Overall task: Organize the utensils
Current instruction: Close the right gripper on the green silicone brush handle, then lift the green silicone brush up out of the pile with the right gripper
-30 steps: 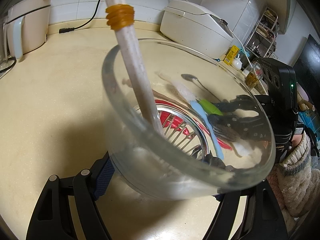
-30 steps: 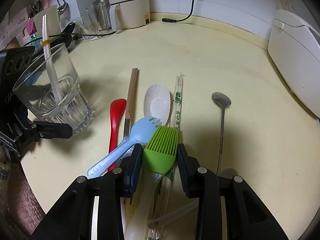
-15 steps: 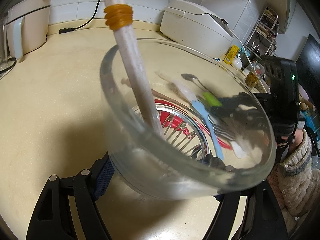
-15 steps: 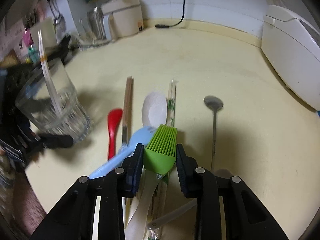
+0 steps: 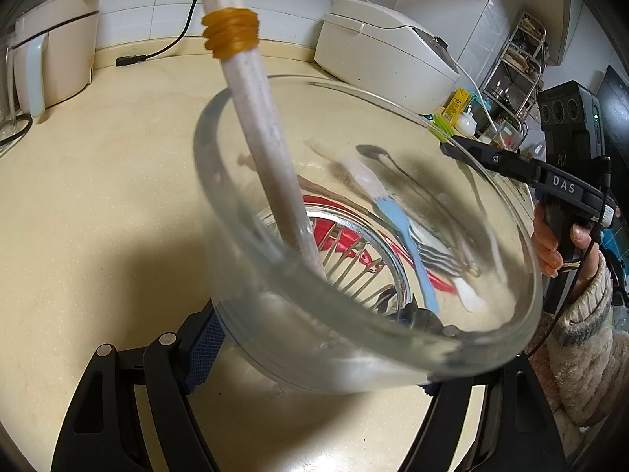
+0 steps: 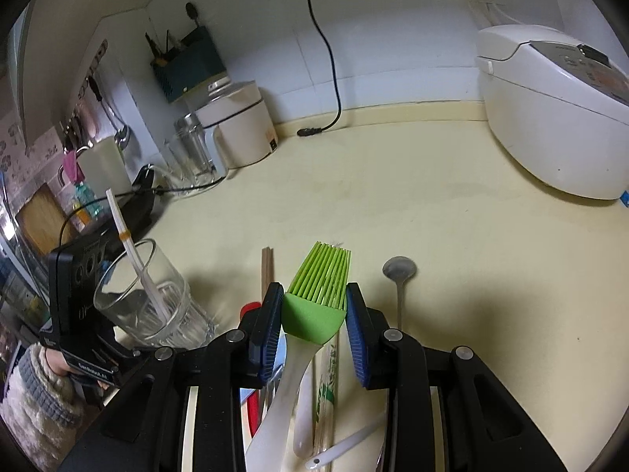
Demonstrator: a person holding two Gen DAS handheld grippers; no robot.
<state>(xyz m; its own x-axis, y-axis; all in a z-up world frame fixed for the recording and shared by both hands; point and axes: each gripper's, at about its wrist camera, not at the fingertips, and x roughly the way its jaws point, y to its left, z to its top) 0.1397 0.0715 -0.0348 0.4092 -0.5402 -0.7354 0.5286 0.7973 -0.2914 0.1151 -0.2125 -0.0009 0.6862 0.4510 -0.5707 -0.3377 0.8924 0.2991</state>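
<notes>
Left wrist: left gripper (image 5: 314, 358) is clamping the glass (image 5: 365, 236), unmoved, stick (image 5: 251, 118) inside.
Right wrist: right gripper (image 6: 314, 314) is pinching the green brush (image 6: 318, 295), now lifting it off the counter (image 6: 452, 236) pile, likely toward the glass (image 6: 149, 299).

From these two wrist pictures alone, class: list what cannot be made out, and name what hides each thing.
- Left wrist view: the utensils lying behind the glass are smeared by its curved wall.
- Left wrist view: the white stick runs off the top edge.
- Right wrist view: the green brush handle end is cut off by the bottom edge.
- Right wrist view: the red spoon is mostly covered by the right gripper.
</notes>
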